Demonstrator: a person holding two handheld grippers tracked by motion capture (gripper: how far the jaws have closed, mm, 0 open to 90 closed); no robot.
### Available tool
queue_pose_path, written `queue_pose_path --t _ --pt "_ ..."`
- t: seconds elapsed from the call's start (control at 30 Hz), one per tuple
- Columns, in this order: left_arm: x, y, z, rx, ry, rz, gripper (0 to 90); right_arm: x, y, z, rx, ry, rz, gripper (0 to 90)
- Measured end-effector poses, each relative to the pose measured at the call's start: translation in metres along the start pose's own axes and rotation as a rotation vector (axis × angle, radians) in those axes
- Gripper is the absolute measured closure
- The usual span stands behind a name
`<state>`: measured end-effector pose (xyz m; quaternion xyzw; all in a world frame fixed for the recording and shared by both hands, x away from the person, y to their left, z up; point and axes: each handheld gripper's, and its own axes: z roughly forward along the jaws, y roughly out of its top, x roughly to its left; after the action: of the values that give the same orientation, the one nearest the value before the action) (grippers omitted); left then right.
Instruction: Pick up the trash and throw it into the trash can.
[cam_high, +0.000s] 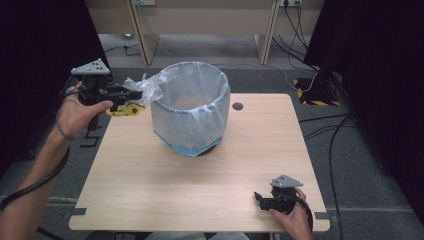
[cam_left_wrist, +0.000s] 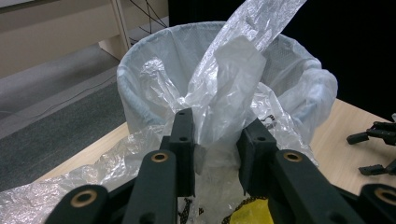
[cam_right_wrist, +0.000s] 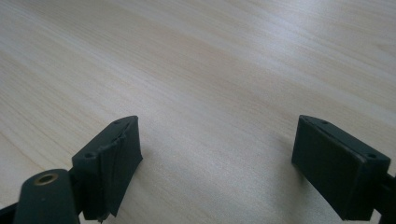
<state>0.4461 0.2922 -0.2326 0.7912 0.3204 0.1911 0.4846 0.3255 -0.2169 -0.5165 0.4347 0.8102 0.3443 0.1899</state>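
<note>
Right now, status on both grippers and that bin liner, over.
Left gripper shut on clear plastic bin liner, pulling a flap off the round bin's rim. Right gripper open, over bare wooden table. Nothing in the way.

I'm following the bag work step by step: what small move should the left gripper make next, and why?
Probably keep drawing the plastic bag up and away from the bin: the left gripper is shut on a bunched corner, while the right gripper rests open on the table.

bin base (cam_high: 205, 150): hidden by liner | yellow item (cam_left_wrist: 247, 215): cut off btm edge, unidentifiable
</note>
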Motion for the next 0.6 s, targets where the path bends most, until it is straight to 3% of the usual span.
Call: queue_pose_path --t 0.3,0.6 --pt "0.002 0.015 0.019 0.020 -0.010 0.001 70.3 0.000 0.000 0.000 -0.001 0.002 0.002 15.6" --pt "0.008 0.031 0.036 0.044 0.012 -0.005 70.2 0.000 0.000 0.000 -0.001 0.003 0.004 15.6"
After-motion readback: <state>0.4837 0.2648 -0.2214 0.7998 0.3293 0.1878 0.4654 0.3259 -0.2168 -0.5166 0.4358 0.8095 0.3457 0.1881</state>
